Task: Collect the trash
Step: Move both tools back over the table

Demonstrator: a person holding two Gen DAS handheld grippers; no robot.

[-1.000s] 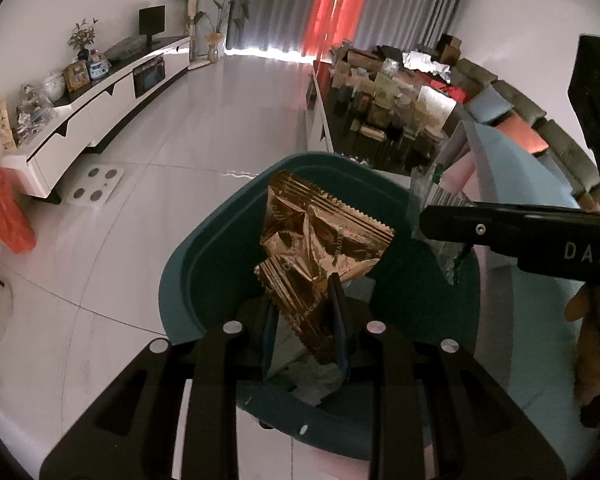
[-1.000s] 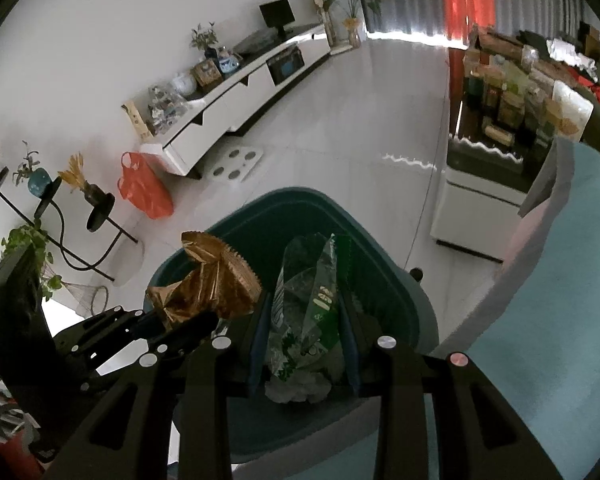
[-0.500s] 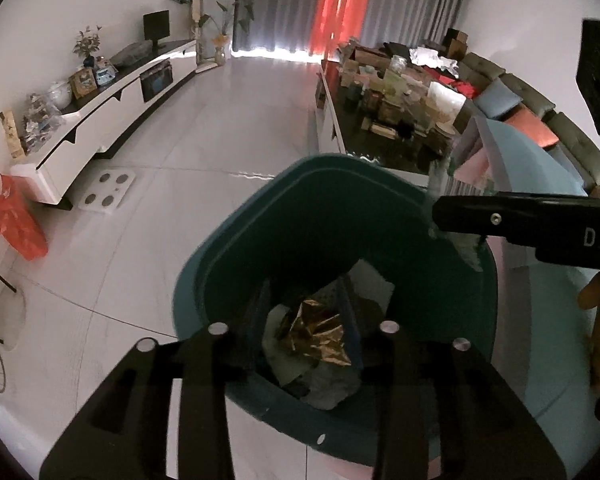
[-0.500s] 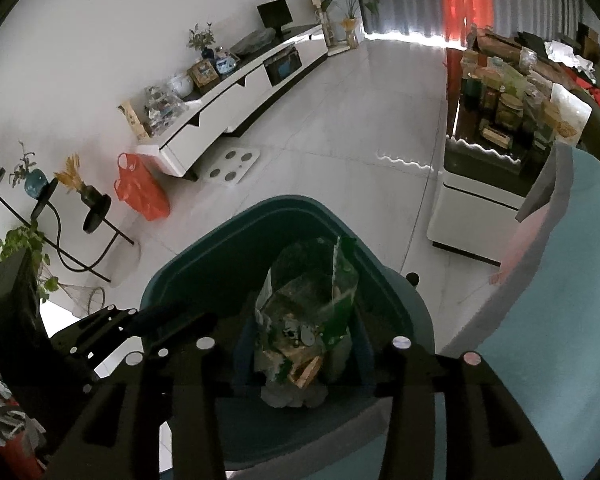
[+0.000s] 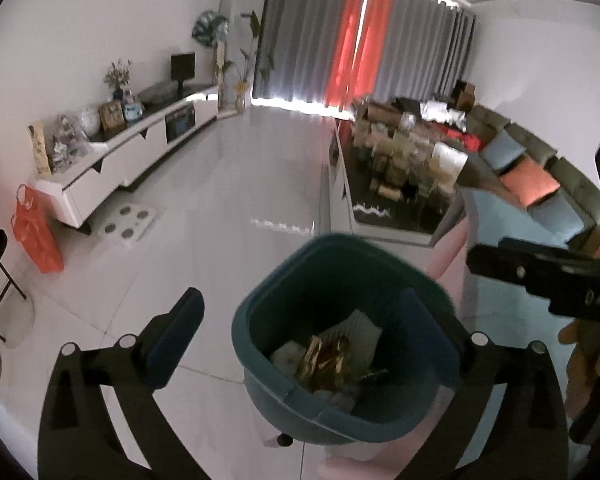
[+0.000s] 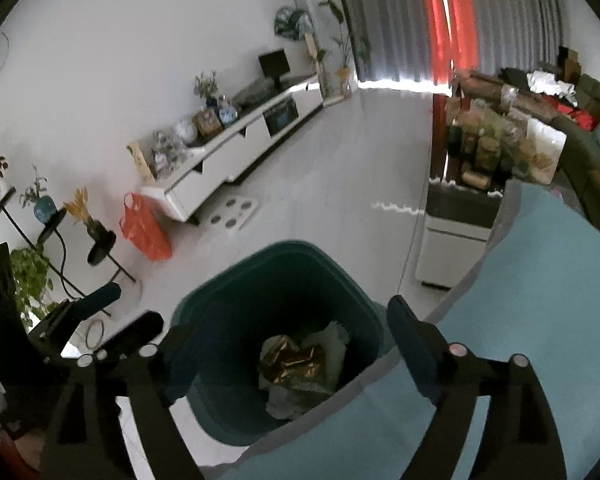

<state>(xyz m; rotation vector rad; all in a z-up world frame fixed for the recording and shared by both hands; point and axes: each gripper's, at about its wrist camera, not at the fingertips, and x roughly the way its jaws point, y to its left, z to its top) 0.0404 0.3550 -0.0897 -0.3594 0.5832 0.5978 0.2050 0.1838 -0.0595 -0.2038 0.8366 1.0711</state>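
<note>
Trash: gold wrapper [image 5: 326, 360] lies w/ crumpled paper at the bottom of the teal bin [image 5: 260, 380], on the floor.

Left wrist view: left claw [image 5: 300, 332] opening wide, nothing between jaws; lift clear of the rim.

Right wrist view: right claw [image 6: 288, 344] also opening, empty; gold wrapper [image 6: 294, 362] sits below. Next, I'd say, seek more litter.

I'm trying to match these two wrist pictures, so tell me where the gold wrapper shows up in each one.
Left wrist view: the gold wrapper lies at the bottom of the green bin, low and just right of centre.
Right wrist view: the gold wrapper lies in the same bin, low and near centre.
Shared landmark: the orange bag on the floor by the white cabinet.
</note>
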